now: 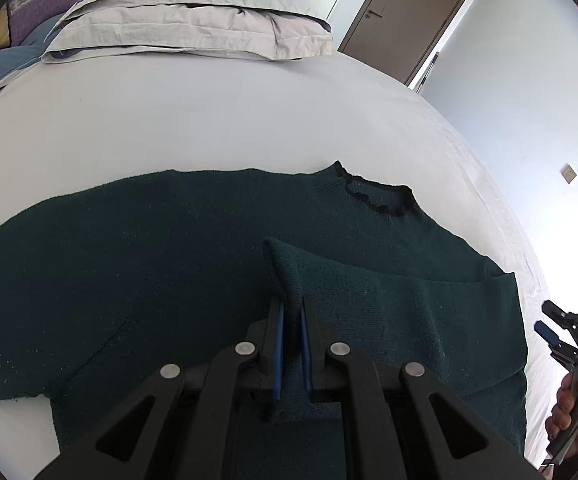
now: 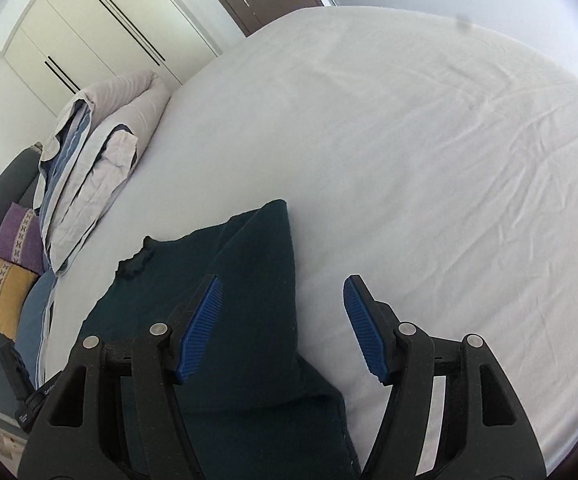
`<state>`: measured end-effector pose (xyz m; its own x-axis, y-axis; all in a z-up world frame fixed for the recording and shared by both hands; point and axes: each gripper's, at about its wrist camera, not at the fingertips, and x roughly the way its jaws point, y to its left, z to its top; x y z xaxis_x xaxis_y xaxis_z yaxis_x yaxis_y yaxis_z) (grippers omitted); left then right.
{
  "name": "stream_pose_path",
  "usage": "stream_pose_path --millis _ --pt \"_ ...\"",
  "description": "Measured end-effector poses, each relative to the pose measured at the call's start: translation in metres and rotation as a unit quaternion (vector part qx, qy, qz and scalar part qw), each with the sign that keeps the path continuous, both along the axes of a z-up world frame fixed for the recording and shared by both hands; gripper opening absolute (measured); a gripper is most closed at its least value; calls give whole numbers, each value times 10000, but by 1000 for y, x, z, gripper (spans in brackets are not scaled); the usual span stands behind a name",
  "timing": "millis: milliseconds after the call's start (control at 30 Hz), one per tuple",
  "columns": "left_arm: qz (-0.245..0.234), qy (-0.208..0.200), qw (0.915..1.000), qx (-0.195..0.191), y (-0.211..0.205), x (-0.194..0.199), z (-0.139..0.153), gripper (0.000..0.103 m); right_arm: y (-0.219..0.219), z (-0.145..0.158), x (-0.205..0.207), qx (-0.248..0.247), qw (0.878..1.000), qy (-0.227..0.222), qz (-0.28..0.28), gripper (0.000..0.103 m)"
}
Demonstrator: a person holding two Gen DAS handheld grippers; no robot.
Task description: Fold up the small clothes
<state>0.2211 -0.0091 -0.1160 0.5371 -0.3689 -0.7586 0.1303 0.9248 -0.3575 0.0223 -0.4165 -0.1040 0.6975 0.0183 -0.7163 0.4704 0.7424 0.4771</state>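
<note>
A dark green knit sweater [image 1: 149,264] lies flat on the white bed sheet [image 1: 209,120], its black-trimmed collar [image 1: 377,196] at the far right. My left gripper [image 1: 292,312] is shut on the cuff of the right sleeve [image 1: 389,292], which is folded across the sweater's body. My right gripper [image 2: 283,320] is open and empty above the sweater's edge [image 2: 257,280] and the sheet [image 2: 409,160]. It also shows at the right edge of the left wrist view [image 1: 549,320], held in a hand.
Folded grey and blue bedding [image 1: 193,20] is stacked at the far side of the bed. Purple and yellow cushions [image 2: 9,264] lie beside it. A brown door [image 1: 405,16] and white wardrobe [image 2: 101,28] stand beyond the bed.
</note>
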Motion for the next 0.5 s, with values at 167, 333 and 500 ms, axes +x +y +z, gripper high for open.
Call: stream_pose_path --millis 167,333,500 --pt "-59 51 9999 66 -1 -3 -11 9 -4 -23 40 62 9988 393 284 36" --pt "-95 -13 10000 11 -2 -3 -9 9 -5 -38 62 -288 9971 658 250 7" --pt "-226 -104 9997 2 -15 -5 -5 9 -12 -39 71 -378 9969 672 153 5"
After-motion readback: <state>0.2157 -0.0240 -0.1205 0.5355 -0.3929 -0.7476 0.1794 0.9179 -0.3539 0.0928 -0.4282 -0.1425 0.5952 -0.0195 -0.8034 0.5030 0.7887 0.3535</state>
